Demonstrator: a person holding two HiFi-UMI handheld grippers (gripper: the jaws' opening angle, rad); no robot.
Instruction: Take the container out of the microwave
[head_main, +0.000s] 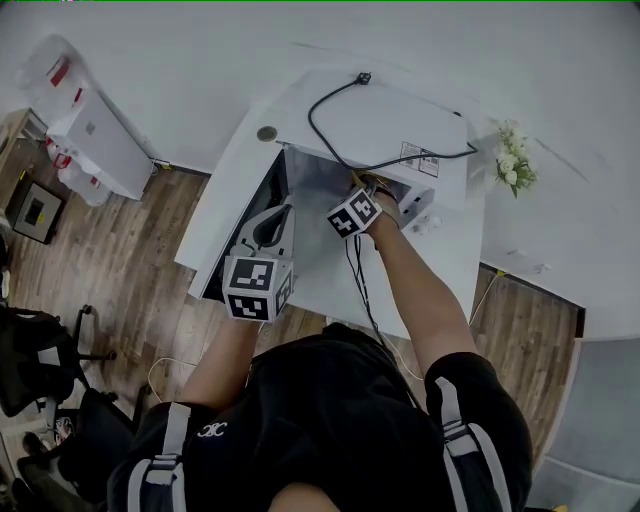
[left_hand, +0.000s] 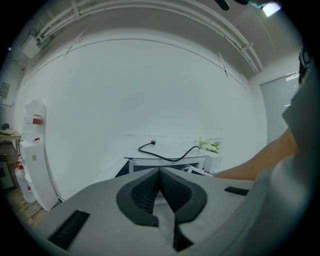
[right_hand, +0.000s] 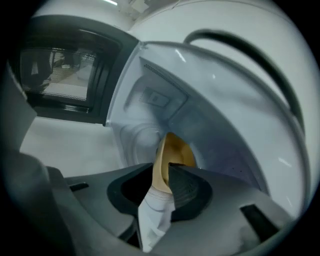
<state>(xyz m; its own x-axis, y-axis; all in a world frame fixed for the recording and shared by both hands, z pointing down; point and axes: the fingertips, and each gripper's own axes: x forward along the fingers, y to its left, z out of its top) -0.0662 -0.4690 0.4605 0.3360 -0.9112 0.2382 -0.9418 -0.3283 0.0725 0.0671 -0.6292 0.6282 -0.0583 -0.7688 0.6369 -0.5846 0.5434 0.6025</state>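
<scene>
A white microwave (head_main: 400, 130) stands on a white table (head_main: 455, 270), its door (right_hand: 65, 75) swung open to the left. Inside its cavity (right_hand: 150, 107) sits the container (right_hand: 173, 150), a paper bowl, tan inside and white outside. My right gripper (right_hand: 162, 167) reaches into the opening and is open, with the bowl's rim between its jaws; the right pad (right_hand: 187, 187) lies close against it. In the head view the right gripper (head_main: 375, 188) is at the microwave's mouth and hides the bowl. My left gripper (left_hand: 160, 172) is shut on nothing and hovers by the open door (head_main: 240, 225).
A black power cable (head_main: 330, 140) lies across the microwave's top. A small bunch of flowers (head_main: 512, 165) stands at the table's right end. A water dispenser (head_main: 90, 140) is against the wall at left, with chairs (head_main: 40, 360) on the wooden floor.
</scene>
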